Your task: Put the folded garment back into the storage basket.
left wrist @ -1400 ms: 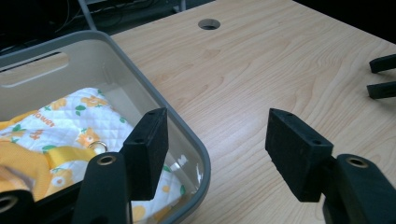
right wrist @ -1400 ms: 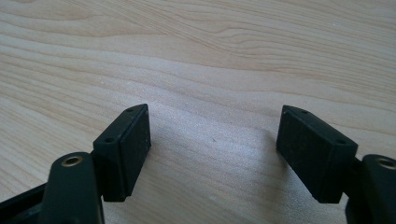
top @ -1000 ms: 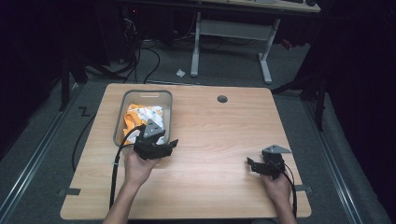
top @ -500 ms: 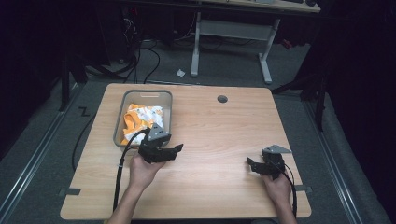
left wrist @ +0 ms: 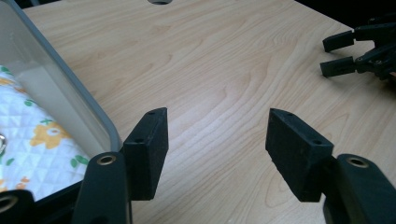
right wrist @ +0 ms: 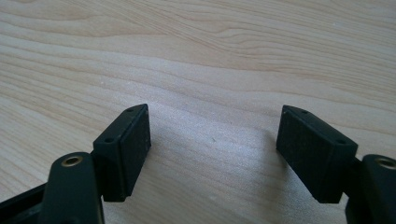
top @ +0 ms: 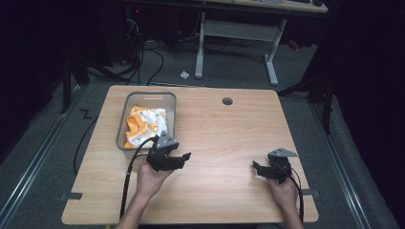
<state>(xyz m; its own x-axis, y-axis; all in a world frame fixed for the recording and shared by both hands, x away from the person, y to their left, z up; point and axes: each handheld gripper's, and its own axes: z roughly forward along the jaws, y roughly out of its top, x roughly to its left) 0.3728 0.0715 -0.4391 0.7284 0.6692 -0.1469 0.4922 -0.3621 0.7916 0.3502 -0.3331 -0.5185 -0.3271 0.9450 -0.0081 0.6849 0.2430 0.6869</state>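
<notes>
I have both claws spread and empty: left gripper (top: 184,156) at the bin's (top: 122,121) near corner, right gripper (top: 256,168) by the bench's (top: 229,138) right edge. The cloth (top: 143,125) lies inside; my guess, reaching in comes next

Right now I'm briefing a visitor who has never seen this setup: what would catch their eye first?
Probably the clear bin at the table's left side, with an orange-and-white flowered cloth bunched inside. Next, the two black grippers over bare wood: the left gripper just off the bin's near corner, the right gripper near the front right, both open and empty.
</notes>
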